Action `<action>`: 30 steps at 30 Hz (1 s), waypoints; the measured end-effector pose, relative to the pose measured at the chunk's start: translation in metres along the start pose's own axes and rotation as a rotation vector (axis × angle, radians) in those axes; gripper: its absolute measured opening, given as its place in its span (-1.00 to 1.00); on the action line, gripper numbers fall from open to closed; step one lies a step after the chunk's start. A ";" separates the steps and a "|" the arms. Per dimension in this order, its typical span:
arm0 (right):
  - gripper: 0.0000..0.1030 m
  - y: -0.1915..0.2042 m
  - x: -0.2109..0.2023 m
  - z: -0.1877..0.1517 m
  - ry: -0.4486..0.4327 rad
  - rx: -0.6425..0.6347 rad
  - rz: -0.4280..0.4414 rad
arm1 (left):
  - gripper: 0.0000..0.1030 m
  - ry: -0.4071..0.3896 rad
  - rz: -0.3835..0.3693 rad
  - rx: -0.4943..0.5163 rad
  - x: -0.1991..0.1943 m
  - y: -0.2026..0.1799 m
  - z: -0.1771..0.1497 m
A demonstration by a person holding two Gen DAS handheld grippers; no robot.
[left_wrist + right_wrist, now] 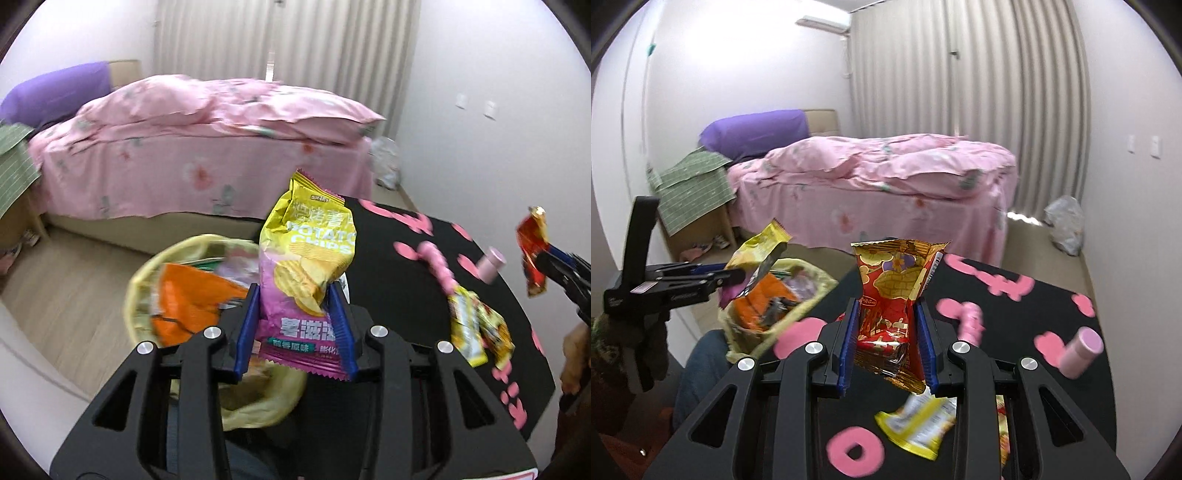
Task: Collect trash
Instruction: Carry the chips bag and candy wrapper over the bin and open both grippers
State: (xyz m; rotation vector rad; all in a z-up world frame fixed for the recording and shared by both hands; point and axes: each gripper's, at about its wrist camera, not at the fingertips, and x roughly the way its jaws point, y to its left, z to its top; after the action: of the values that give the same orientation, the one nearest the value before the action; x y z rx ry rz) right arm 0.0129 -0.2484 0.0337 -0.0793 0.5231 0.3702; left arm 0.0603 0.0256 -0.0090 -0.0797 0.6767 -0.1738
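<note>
Both hands loaded. Left gripper (295,325) is clamped on a yellow-and-purple chip bag (306,266), pads pinching its lower half, the top standing up and creased. Right gripper (888,343) is clamped on a red-and-gold wrapper (897,295), squeezed narrow at its waist between the blue pads. Both packets are up off the black table (1052,306). The bin (147,280) — lined with a pale yellow bag, an orange packet (188,299) already inside — sits at the table's left edge, just beyond and below the left gripper; from the right wrist view the chip bag hangs about over its rim. The step in hand looks like carrying both pieces to the bin. To do it well: bring the chip bag squarely over the opening before letting go, since it is tall and light and could tip over the rim onto the floor. Lower it some first, then part the jaws fully so the foil does not cling to a pad. The right hand should wait its turn or come in from the table side, to keep the two grippers from knocking. Still on the table: yellow wrappers (919,424) near the front edge, and a pink bottle (1078,350) — whether that is trash I cannot say.
</note>
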 end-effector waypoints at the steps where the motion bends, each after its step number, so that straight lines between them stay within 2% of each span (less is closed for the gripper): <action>1: -0.45 0.006 0.004 0.003 0.004 -0.012 0.010 | -0.29 -0.004 0.020 -0.023 0.002 0.010 0.000; 7: -0.45 0.040 0.046 0.027 0.059 -0.072 0.116 | -0.29 0.000 0.112 -0.131 0.019 0.062 0.001; 13: -0.45 0.071 0.107 0.040 0.128 -0.132 0.235 | -0.29 0.034 0.122 -0.181 0.042 0.084 -0.014; 16: -0.45 0.086 0.150 0.041 0.191 -0.172 0.296 | -0.29 0.069 0.129 -0.199 0.061 0.092 -0.022; 20: -0.45 0.110 0.217 0.030 0.338 -0.222 0.388 | -0.29 0.138 0.135 -0.245 0.084 0.104 -0.033; 23: -0.45 0.124 0.265 0.018 0.447 -0.253 0.386 | -0.29 0.157 0.141 -0.273 0.092 0.112 -0.037; 26: -0.45 0.141 0.300 0.012 0.515 -0.298 0.398 | -0.29 0.158 0.126 -0.286 0.100 0.115 -0.038; 30: -0.45 0.155 0.323 0.010 0.550 -0.371 0.366 | -0.29 0.167 0.111 -0.290 0.113 0.115 -0.037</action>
State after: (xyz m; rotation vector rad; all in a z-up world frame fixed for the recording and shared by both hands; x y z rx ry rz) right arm 0.2200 0.0027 -0.1165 -0.4568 1.0132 0.8120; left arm 0.1388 0.1172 -0.1223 -0.3077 0.8679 0.0260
